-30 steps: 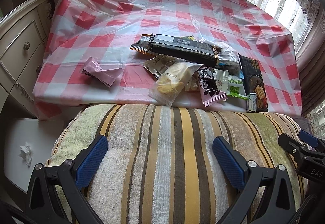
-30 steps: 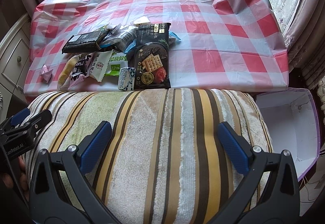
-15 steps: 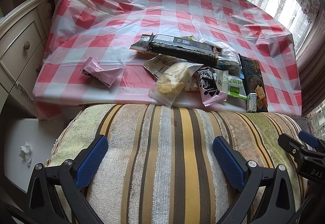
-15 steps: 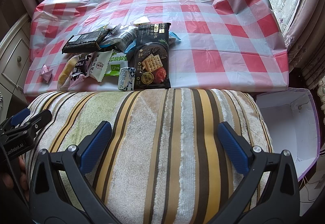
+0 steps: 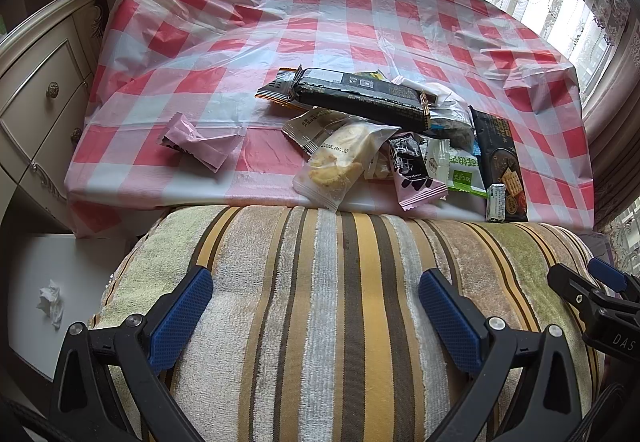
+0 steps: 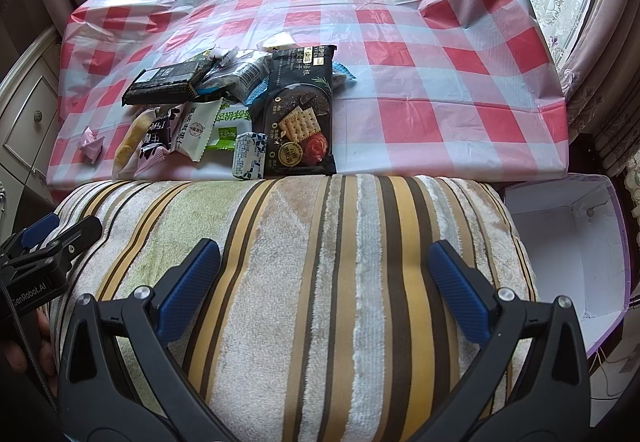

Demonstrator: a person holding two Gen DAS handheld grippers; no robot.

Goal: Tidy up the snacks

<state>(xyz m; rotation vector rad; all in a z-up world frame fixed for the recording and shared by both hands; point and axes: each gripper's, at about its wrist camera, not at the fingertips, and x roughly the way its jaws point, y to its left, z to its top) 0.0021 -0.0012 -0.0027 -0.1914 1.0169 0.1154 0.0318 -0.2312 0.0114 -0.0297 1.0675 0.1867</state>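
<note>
Both grippers poised over the striped cushion, snacks waiting on the table!

Crinkled red-and-white checked plastic tablecloth, then the plush striped cushion nearest us. Left gripper and right gripper hover above it, jaws wide, holding nothing. The glossy snack pile crowds the table's near edge, one pink wrapper lying apart at left.

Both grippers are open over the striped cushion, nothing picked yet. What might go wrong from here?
1. The clear cookie bag and pink wrapper overhang the table edge; a nudge may drop them.
2. The long black bar lies on other packets, so lifting those could tip it.
3. The snacks overlap tightly; the right gripper may pinch two at once.
</note>
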